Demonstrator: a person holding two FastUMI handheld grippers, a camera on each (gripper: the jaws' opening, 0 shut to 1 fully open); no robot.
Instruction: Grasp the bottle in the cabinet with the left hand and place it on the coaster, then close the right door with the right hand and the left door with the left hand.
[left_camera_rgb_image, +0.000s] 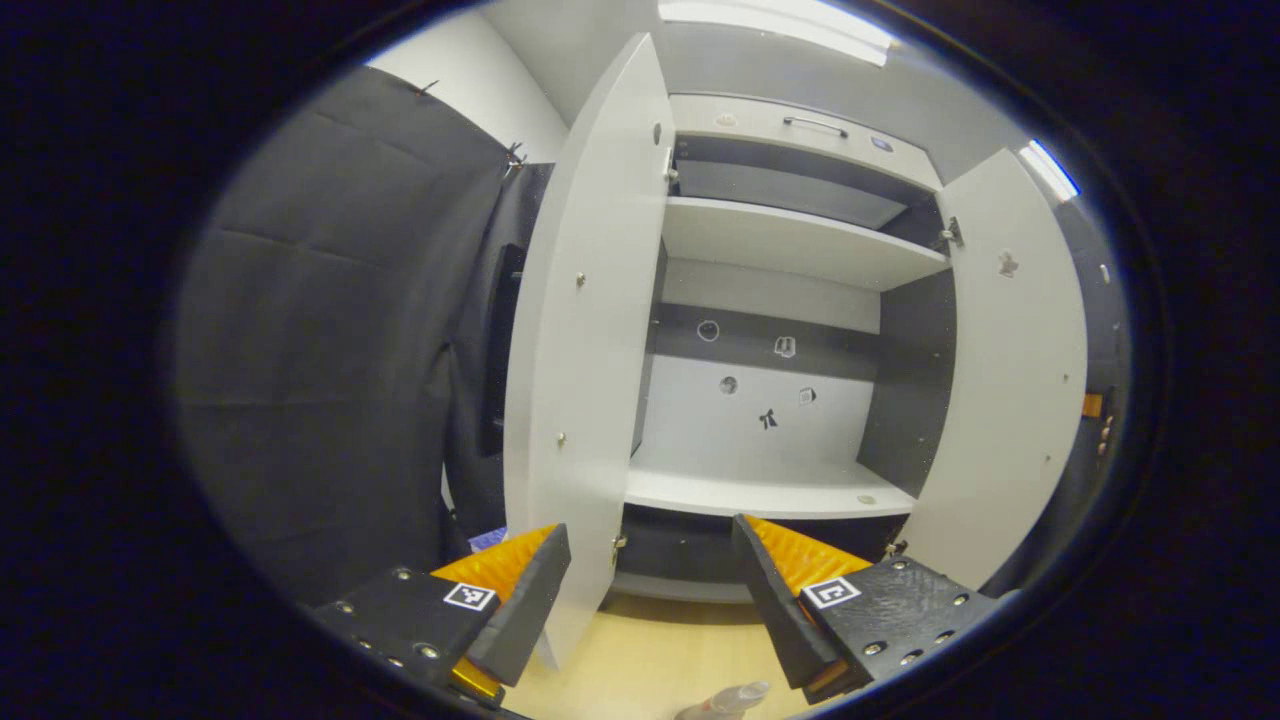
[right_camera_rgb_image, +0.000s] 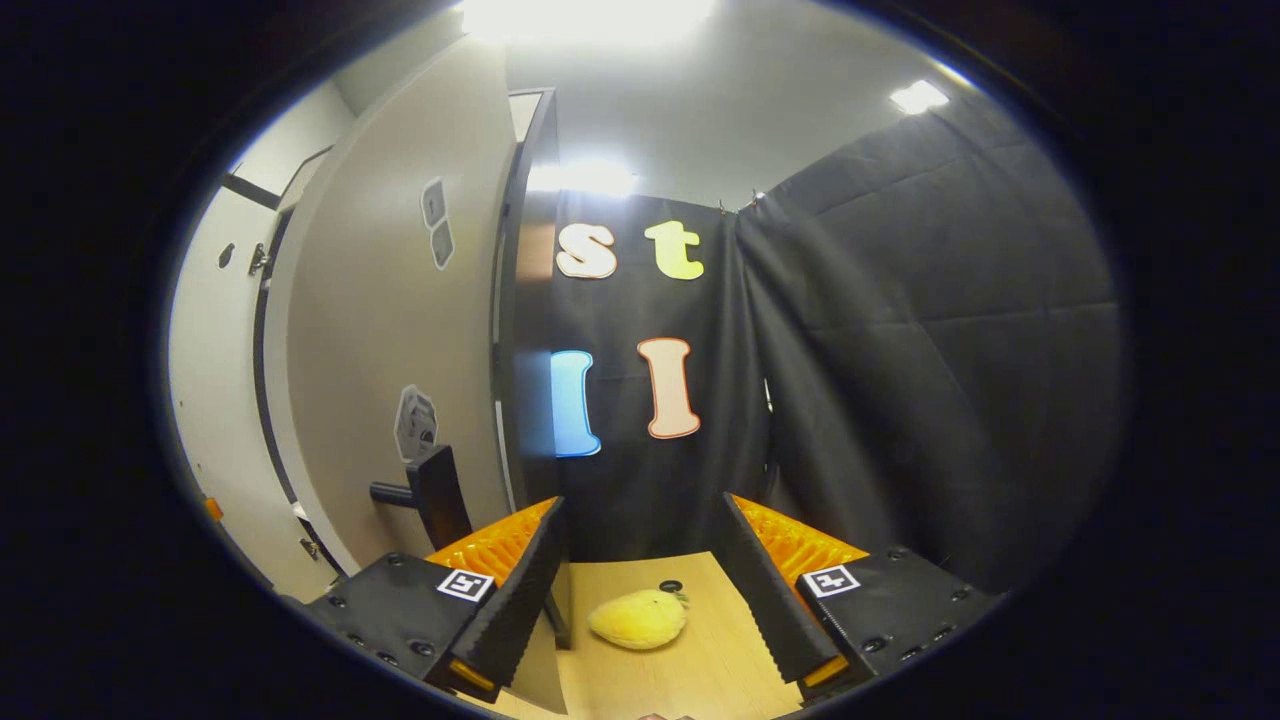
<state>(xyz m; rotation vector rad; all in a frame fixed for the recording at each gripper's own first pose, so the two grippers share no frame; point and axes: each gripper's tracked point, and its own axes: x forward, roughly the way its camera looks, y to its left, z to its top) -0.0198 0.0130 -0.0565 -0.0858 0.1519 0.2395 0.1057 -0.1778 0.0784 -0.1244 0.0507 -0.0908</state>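
The white cabinet (left_camera_rgb_image: 770, 240) stands with both doors swung open, and its lower shelf (left_camera_rgb_image: 770, 490) is bare. The left door (left_camera_rgb_image: 590, 330) hangs just past my left gripper's left finger (left_camera_rgb_image: 520, 600). My left gripper (left_camera_rgb_image: 650, 590) is open and holds nothing. The clear bottle (left_camera_rgb_image: 725, 698) shows at the bottom edge, on the wooden table (left_camera_rgb_image: 650, 650), below the gripper. In the right gripper view the right door (right_camera_rgb_image: 400, 320) with its dark handle (right_camera_rgb_image: 430, 495) stands close on the left. My right gripper (right_camera_rgb_image: 640, 570) is open and empty beside the door's edge.
The right door (left_camera_rgb_image: 1010, 380) stands open at the right of the left gripper view. A yellow plush fruit (right_camera_rgb_image: 640, 618) lies on the wooden table (right_camera_rgb_image: 700, 660) between the right gripper's fingers. Black cloth (left_camera_rgb_image: 330, 350) hangs to the left of the cabinet, and more black cloth (right_camera_rgb_image: 900, 350) to its right.
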